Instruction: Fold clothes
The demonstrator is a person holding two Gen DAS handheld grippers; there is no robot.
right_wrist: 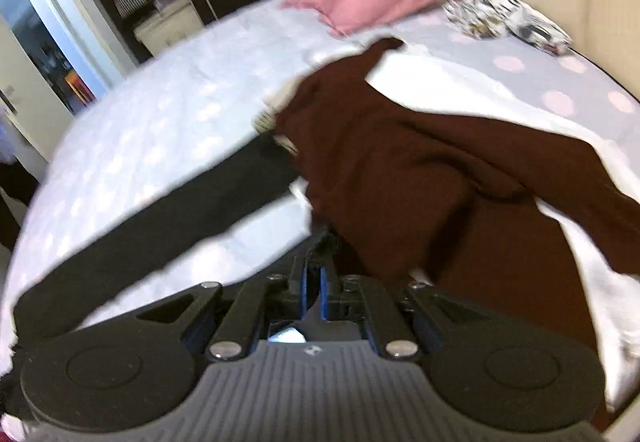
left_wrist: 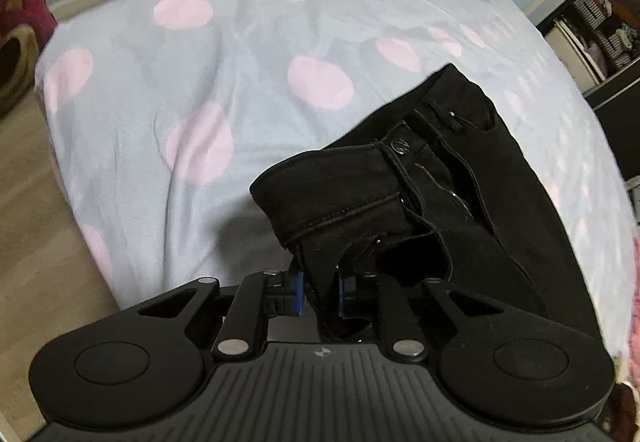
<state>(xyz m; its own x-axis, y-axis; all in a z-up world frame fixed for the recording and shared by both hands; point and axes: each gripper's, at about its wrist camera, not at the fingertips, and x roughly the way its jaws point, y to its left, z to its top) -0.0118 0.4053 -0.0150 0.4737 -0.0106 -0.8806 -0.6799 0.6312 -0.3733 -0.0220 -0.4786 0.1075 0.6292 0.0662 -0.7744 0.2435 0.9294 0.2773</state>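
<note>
Plainly, the black jeans (left_wrist: pixel 448 177) lie on the dotted bedspread (left_wrist: pixel 168 81), their long axis running from the waistband end to the leg end. Left gripper (left_wrist: pixel 320 292) pinches waistband cloth between narrowed fingers; right gripper (right_wrist: pixel 314 292), nearly closed, nips the dark leg end (right_wrist: pixel 326 242) beside a maroon garment (right_wrist: pixel 432 169).

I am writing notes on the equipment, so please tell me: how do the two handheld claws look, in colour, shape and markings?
Both look alike. The left claw and the right claw are matte black, each with two round discs at the sides, angled link bars with silver rivets, and blue pads on the fingertips. The body behind is ribbed, dark grey, with a small round logo. No cables, hands or sleeves are visible.
</note>
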